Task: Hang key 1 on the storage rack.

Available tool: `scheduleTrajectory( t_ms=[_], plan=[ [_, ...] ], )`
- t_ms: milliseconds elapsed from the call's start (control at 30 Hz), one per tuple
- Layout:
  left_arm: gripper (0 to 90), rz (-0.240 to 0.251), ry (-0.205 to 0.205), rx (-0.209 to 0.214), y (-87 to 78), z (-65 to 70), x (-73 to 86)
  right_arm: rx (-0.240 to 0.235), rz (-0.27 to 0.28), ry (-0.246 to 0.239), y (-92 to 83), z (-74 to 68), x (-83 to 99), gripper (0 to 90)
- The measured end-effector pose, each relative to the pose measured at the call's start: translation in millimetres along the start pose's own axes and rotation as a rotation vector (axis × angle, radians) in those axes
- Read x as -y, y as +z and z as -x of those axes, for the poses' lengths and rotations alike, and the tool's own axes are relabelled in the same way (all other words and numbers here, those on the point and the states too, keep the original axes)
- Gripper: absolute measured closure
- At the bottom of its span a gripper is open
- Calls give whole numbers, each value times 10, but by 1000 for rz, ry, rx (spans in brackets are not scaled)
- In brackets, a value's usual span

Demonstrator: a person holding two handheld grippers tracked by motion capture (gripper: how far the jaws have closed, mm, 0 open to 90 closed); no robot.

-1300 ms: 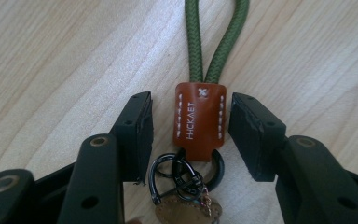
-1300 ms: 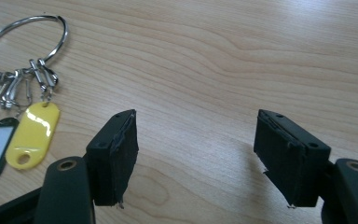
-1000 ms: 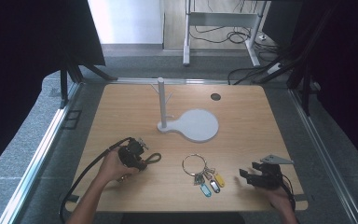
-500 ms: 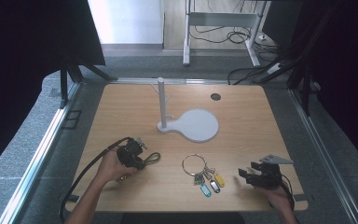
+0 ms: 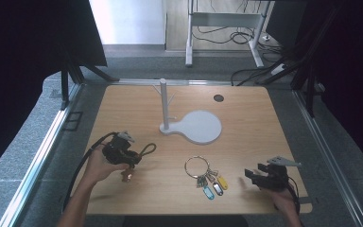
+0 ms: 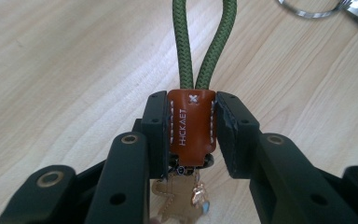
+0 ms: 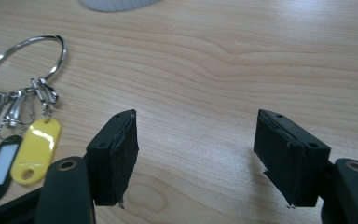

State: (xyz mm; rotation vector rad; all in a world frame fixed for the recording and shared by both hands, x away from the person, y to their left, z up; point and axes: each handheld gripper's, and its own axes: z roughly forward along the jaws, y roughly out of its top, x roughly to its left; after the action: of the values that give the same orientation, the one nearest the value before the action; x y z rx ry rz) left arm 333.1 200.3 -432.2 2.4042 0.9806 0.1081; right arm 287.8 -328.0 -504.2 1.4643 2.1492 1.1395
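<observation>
Brown leather tab (image 6: 191, 126) of a green cord keychain (image 5: 144, 150) is clamped between the jaws of the left gripper (image 5: 131, 158), at the table's (image 5: 246, 118) seven o'clock; its cord loop runs long-axis away from the jaws, toward the white peg stand (image 5: 164, 104) at roughly one o'clock from that gripper. The right gripper (image 7: 196, 158) rests released, jaws wide apart, at five o'clock. The key ring with coloured tags (image 5: 204, 174) lies between both grippers, nearer the right. No containers are present.
</observation>
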Motion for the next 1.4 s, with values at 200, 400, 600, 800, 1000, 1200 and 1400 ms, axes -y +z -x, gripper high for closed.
scheduleTrajectory(
  t_ms=[200,400,600,800,1000,1200,1400],
  plan=[
    [670,48,-20,-8,-132,-29,5,-3,0,8,-2,9,3,307],
    [669,74,-17,-12,-250,-57,-45,5,2,13,-12,15,4,306],
    [669,102,-11,-13,-323,-44,-89,8,-3,8,-4,9,5,306],
    [669,127,-15,-21,-377,-39,-139,0,-11,-3,1,-14,1,307],
    [668,155,-10,-36,-506,-71,-222,5,-14,-11,-6,-27,-3,307],
    [669,156,-8,-36,-570,-101,-268,4,-17,-16,0,-33,-5,307],
    [669,151,-7,-39,-588,-143,-316,4,-15,-11,-11,-26,-4,307]
  ],
)
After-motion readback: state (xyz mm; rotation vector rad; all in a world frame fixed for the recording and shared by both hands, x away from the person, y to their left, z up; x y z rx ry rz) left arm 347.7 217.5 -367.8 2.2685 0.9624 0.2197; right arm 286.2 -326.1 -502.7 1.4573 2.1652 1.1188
